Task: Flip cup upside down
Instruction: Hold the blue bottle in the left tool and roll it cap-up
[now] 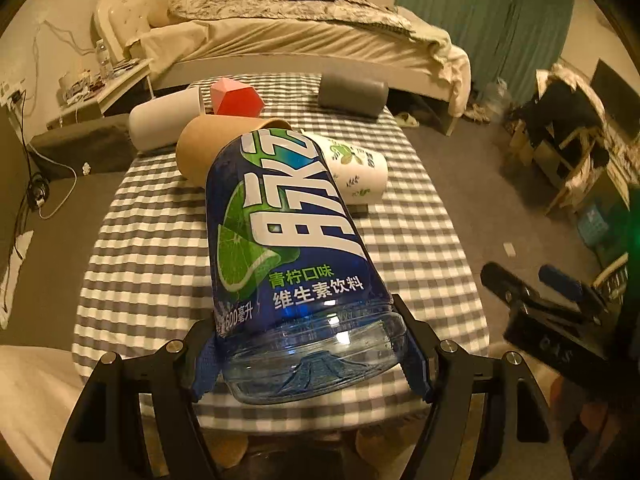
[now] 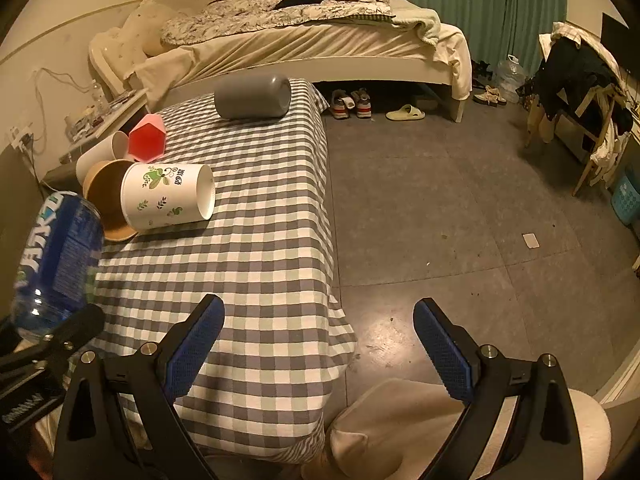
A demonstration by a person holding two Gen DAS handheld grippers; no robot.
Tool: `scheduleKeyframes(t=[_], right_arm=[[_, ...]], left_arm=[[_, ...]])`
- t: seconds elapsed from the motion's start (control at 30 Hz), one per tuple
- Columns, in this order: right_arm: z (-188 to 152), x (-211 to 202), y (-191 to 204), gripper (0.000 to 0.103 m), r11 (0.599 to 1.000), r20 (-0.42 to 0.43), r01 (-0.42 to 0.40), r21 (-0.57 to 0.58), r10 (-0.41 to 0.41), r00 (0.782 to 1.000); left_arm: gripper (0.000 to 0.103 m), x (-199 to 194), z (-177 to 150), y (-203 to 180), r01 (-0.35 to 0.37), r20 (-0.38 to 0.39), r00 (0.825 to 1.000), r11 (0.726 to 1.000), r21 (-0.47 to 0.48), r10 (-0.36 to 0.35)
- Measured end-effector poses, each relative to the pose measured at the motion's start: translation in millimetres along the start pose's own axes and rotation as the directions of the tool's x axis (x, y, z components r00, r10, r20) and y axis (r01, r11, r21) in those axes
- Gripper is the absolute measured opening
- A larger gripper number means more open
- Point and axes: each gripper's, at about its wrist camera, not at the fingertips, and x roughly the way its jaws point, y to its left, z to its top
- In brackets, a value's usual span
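My left gripper is shut on a blue plastic bottle-cup with a lime label, its blue pads pressing the clear base from both sides. The cup hangs tilted over the checked tablecloth, base toward the camera and far end hidden. The right wrist view has the same cup at the left edge, with the left gripper below it. My right gripper stands open with nothing between its fingers, above the table's right edge and the floor. It also shows at the right of the left wrist view as the right gripper.
Lying on their sides on the cloth are a brown paper cup, a white printed cup, a red faceted cup, a plain white cup and a grey cup. A bed stands behind; bare floor lies right.
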Motion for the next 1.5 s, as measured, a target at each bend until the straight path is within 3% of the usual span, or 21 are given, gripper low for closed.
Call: scheduleKeyframes(t=[0.17, 0.3, 0.47, 0.73, 0.9, 1.07, 1.37, 1.47, 1.5], right_arm=[[-1, 0, -2, 0.096, 1.0, -0.003, 0.002, 0.008, -0.002, 1.0], [-1, -2, -4, 0.096, 1.0, -0.002, -0.009, 0.016, 0.009, 1.0], [0, -1, 0, 0.096, 1.0, -0.005, -0.027, 0.016, 0.027, 1.0], [5, 6, 1, 0.096, 0.997, -0.027, -0.061, 0.048, 0.062, 0.998], [6, 11, -3, 0.096, 0.994, -0.045, -0.07, 0.081, 0.074, 0.996], [8, 16, -9, 0.096, 0.99, -0.06, -0.081, 0.116, 0.089, 0.994], [13, 27, -15, 0.096, 0.98, -0.088, -0.105, 0.17, 0.121, 0.989], [15, 30, -14, 0.096, 0.98, -0.095, -0.108, 0.167, 0.125, 0.988], [15, 30, -13, 0.096, 0.98, -0.096, -0.11, 0.166, 0.127, 0.987]], left_arm=[[0.075, -1, -7, 0, 0.018, -0.125, 0.992, 0.997, 0.078, -0.008], [0.075, -3, -13, 3, 0.017, -0.221, 0.975, 0.986, 0.168, 0.02], [0.075, 0, -9, 8, 0.047, -0.311, 0.95, 0.977, 0.206, 0.019], [0.075, 22, 10, -3, 0.041, -0.392, 0.914, 0.938, 0.344, 0.103], [0.075, 34, 20, -12, 0.089, -0.47, 0.874, 0.91, 0.404, 0.124], [0.075, 55, 34, -14, 0.096, -0.52, 0.841, 0.906, 0.412, 0.147], [0.075, 64, 61, -18, 0.105, -0.536, 0.829, 0.896, 0.431, 0.161], [0.075, 64, 59, -19, 0.122, -0.571, 0.802, 0.889, 0.441, 0.174], [0.075, 62, 58, -18, 0.131, -0.591, 0.786, 0.887, 0.443, 0.18]])
